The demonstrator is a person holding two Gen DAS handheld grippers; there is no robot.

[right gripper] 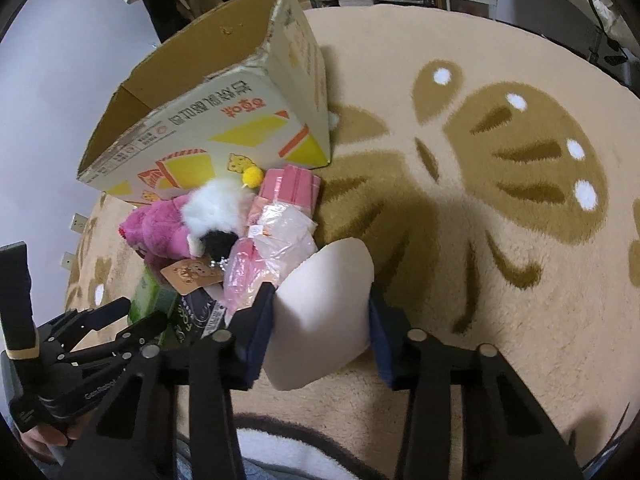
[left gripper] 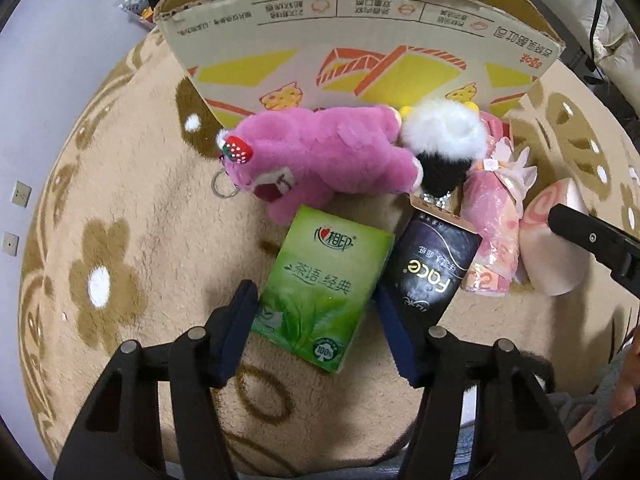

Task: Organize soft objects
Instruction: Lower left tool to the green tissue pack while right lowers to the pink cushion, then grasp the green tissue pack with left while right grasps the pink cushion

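Right gripper (right gripper: 320,320) has its two blue-padded fingers (right gripper: 256,332) pressed against both sides of the pale pink swirl-roll cushion (right gripper: 328,312), clamped on it low over the carpet; from the left wrist view that cushion (left gripper: 552,248) shows its pink spiral end, with the right gripper's black body crossing in front of it. Over on the other side, the left gripper (left gripper: 316,312) sits with its fingers (left gripper: 240,320) spread apart, straddling the near end of the green tissue pack (left gripper: 320,284), and whether the pads touch it I cannot tell. Just beside the green pack lies the black Face tissue pack (left gripper: 432,264), touching it along one edge. Behind them, the pink plush bear (left gripper: 320,152) lies on its side with a strawberry on its ear and a key ring by its head, its back against a black-and-white fluffy plush (left gripper: 444,140). A pink item wrapped in clear plastic (left gripper: 492,216) lies between the black pack and the cushion. The open cardboard box (left gripper: 360,40), printed with yellow and orange cake shapes, stands just behind the heap, all on a beige carpet (left gripper: 120,240) with brown flower patterns.
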